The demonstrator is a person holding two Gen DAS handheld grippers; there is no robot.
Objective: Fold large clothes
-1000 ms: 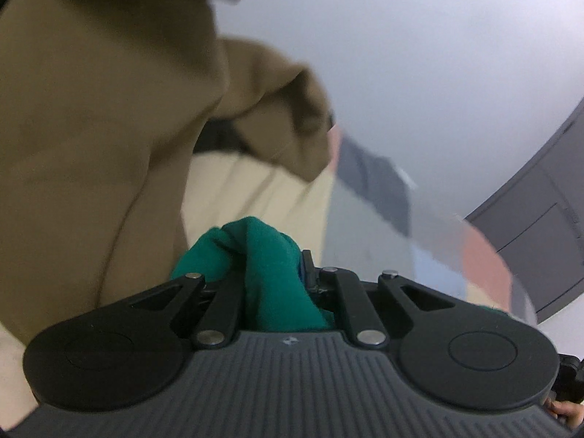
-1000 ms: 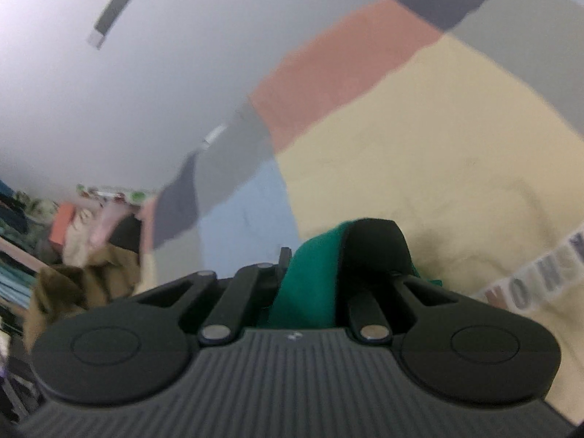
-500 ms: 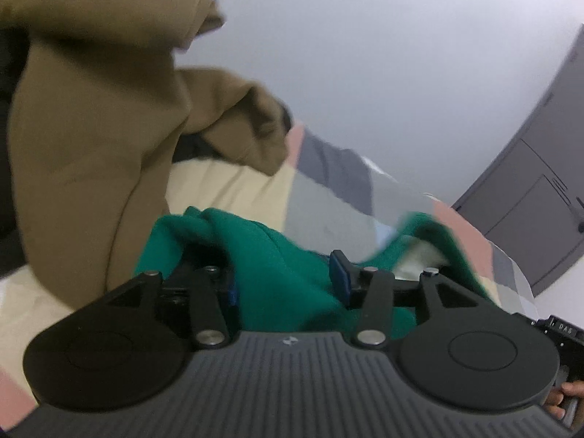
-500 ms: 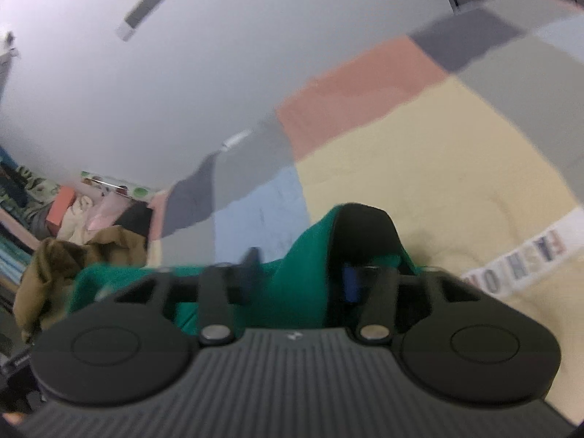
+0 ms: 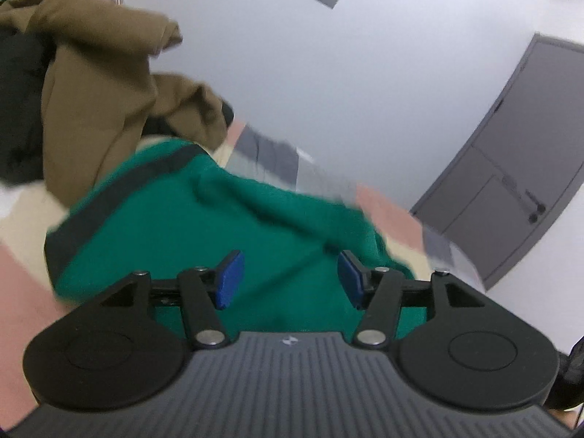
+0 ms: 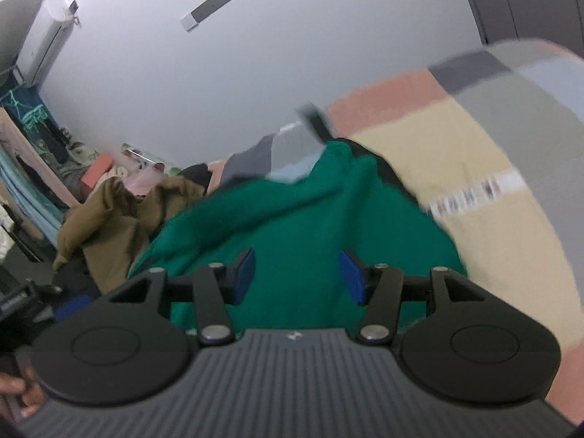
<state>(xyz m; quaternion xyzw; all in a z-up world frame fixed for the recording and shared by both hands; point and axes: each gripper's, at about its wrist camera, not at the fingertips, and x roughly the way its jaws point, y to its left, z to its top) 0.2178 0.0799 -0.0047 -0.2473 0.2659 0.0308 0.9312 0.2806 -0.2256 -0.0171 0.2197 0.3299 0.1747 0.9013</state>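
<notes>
A green garment with a dark trim band (image 5: 219,219) lies loosely bunched on a patchwork bedspread (image 5: 383,211). My left gripper (image 5: 288,277) is open just above it, blue pads apart, holding nothing. In the right wrist view the same green garment (image 6: 303,219) spreads below my right gripper (image 6: 297,273), which is open and empty too. The views are blurred by motion.
A brown garment (image 5: 91,109) is heaped at the left over dark clothes; it also shows in the right wrist view (image 6: 109,215). The bedspread (image 6: 474,153) has pink, yellow and grey patches. A grey door (image 5: 511,182) and a white wall stand behind.
Both grippers were shut on the green garment; both have opened and let it go. The garment now lies spread below them, and both grippers have pulled back from it.
</notes>
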